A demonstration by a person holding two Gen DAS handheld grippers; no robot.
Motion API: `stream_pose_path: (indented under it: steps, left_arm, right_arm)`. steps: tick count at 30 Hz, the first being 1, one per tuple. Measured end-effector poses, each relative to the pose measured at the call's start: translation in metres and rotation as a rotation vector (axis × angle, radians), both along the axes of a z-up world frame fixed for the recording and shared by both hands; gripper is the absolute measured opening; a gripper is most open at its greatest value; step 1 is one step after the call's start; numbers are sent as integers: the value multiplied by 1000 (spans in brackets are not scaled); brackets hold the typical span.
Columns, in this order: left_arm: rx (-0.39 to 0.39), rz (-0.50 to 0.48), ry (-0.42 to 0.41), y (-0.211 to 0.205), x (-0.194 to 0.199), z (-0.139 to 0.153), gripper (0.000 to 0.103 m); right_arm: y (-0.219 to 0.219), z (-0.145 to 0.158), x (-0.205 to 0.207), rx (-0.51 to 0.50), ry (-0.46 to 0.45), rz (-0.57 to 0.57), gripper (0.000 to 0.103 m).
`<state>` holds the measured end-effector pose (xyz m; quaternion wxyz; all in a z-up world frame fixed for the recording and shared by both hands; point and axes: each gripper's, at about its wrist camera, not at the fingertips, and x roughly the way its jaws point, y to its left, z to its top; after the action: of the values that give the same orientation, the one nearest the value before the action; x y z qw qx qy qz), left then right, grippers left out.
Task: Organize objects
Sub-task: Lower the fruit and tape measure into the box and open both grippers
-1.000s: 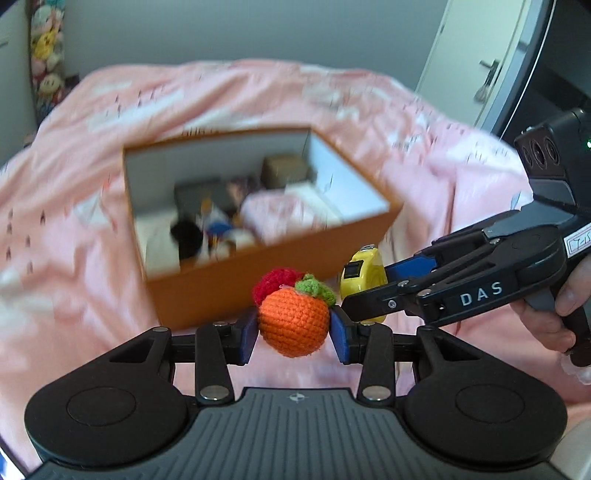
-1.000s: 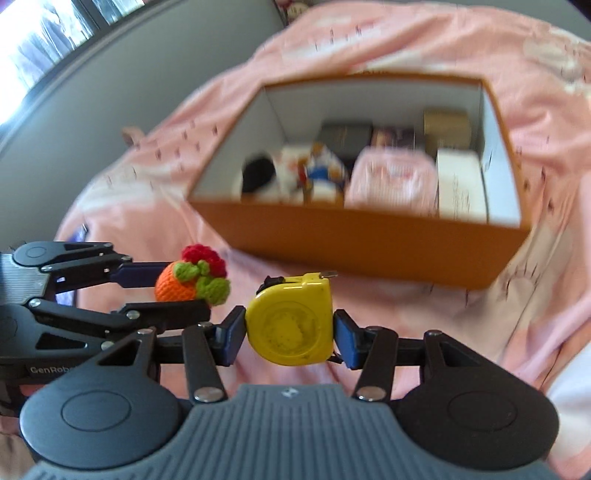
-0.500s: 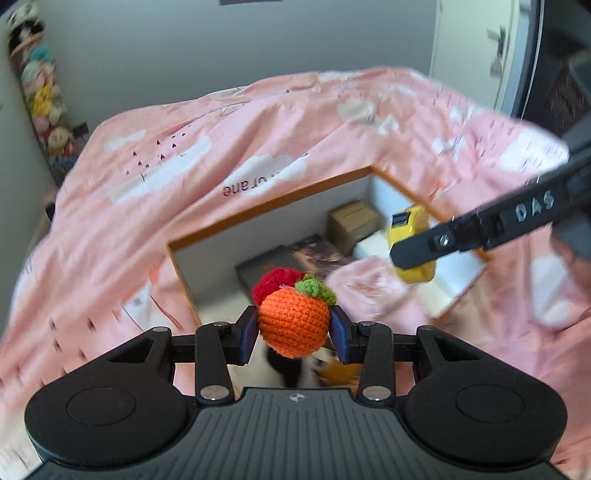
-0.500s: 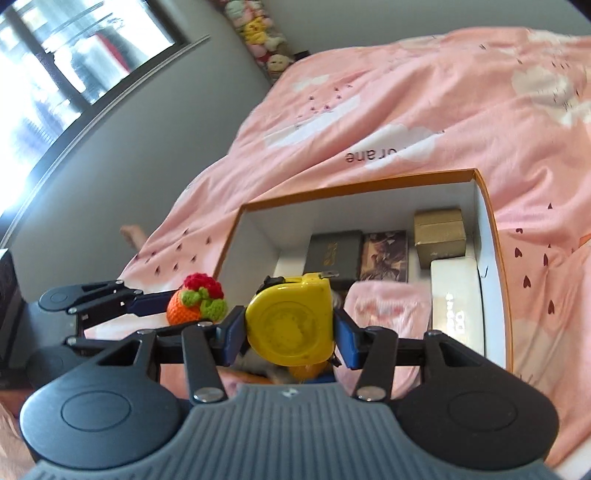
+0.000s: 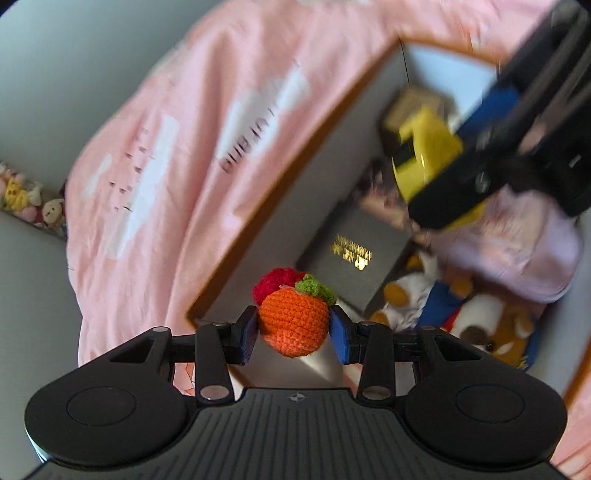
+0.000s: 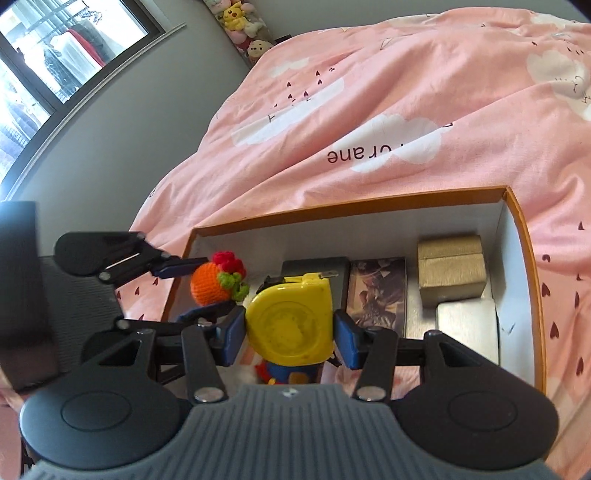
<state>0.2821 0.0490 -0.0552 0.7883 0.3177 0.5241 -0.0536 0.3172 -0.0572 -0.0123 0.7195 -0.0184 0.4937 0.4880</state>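
My left gripper point(image 5: 293, 328) is shut on a crocheted orange fruit point(image 5: 293, 319) with a green leaf and a red knob. It hangs over the left inner corner of the orange box point(image 6: 354, 212). My right gripper point(image 6: 290, 332) is shut on a yellow tape measure point(image 6: 290, 323), held above the middle of the box. From the right wrist view the left gripper point(image 6: 207, 291) with the crocheted fruit point(image 6: 210, 282) sits just left of the tape measure. The left wrist view shows the tape measure point(image 5: 424, 155) and the right gripper point(image 5: 476, 155) at upper right, blurred.
The box lies on a pink bed cover point(image 6: 369, 110). Inside it are a dark flat box point(image 5: 351, 258), a picture card point(image 6: 376, 291), a gold box point(image 6: 450, 269), a white box point(image 6: 467, 328), a pink pouch point(image 5: 517, 251) and a plush toy point(image 5: 443, 306). Plush toys point(image 6: 240, 22) line the far wall.
Both grippers moved from in front of the box to above its inside, each keeping its object. The left gripper rolled, so its view is now tilted.
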Motion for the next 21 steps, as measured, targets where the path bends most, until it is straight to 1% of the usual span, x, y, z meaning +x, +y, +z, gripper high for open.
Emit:
stream_pose_path:
  steps: [4,8,12,14,21]
  left_arm:
    - [75,-8,75,-6,14,-20,46]
    - [63,21,153,-5,25,-33,46]
    - [97,29,171,-4,27,-45,46]
    - [76,32,177,-3,27,-48,46]
    - [-41,36,159,-5,20,-42,46]
  right_arm:
    - [-1,-6,14,2,5,-14,53]
    - [-5,-10,22,2,-8,-9,53]
    - [-9,-12,25,0,-40,-6,53]
    - [-12,-12,28,6,-34,-7,53]
    - [-20,-8,37,15,-48,-33,53]
